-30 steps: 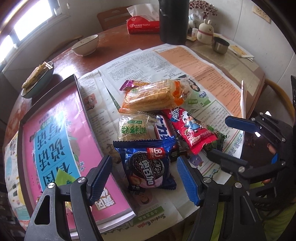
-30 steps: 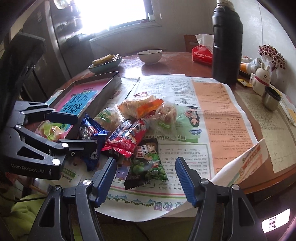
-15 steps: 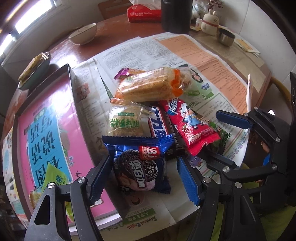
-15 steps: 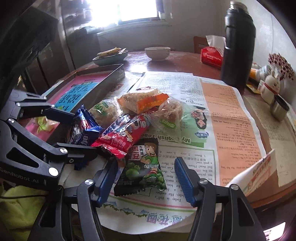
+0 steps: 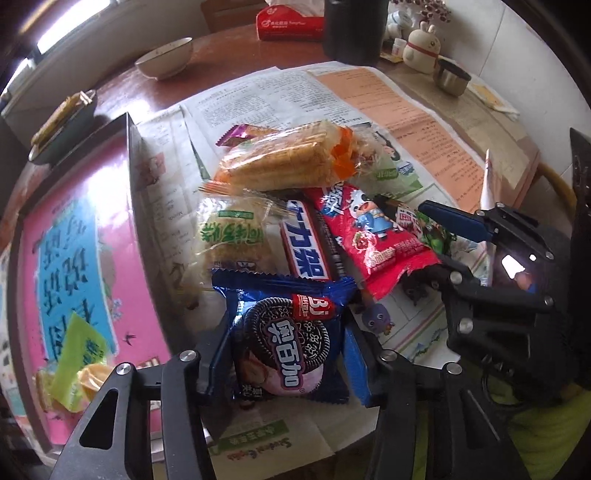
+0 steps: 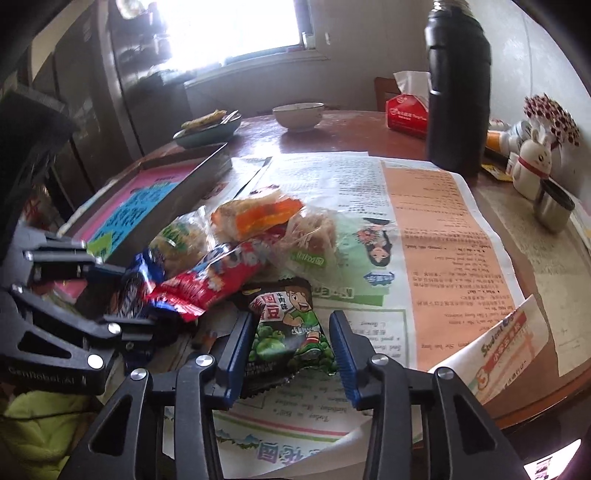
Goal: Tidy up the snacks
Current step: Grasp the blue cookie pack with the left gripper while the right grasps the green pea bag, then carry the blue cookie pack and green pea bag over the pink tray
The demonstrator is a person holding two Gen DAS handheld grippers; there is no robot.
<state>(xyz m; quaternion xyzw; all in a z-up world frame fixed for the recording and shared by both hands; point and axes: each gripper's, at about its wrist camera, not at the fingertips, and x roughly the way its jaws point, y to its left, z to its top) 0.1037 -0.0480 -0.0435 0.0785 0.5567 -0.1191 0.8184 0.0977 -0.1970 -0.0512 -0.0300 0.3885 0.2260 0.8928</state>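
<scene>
The snacks lay heaped on a newspaper [image 5: 280, 92] spread over the wooden table [image 6: 354, 129], and every place here is given from the blue cookie packet [image 5: 286, 332] at the near end of the heap. That packet showed a dark sandwich cookie, white Chinese characters and a red tab reading "BJ". The left gripper [image 5: 286, 360] had its blue pads pressed against the packet's two sides, jaws clamped on it.

Just behind the cookie packet sat a clear-wrapped cracker pack [image 5: 232, 236] with green Chinese lettering, and beside that a bar [image 5: 306, 243] in blue, white and red with large white characters. To the right of the bar lay a red packet [image 5: 373, 236] printed with a cartoon child. Further back rested a clear bag of golden wafer sticks [image 5: 288, 158] with an orange end.

Right of the cookie packet, past the red one, was a black-and-green pea packet [image 6: 288, 325] showing a cartoon boy and Chinese text. The right gripper [image 6: 291, 350] straddled it, jaws apart, pads close beside the wrapper; whether they touched it was unclear.

Left of the cookie packet stood a dark tray [image 5: 129, 147] lined with a pink and blue printed sheet, a yellow-green wrapped snack [image 5: 74, 358] in its near corner. On the newspaper's near edge, "Student English" read upside down. Far behind stood a black flask [image 6: 458, 88] and a red tissue box [image 5: 291, 24].
</scene>
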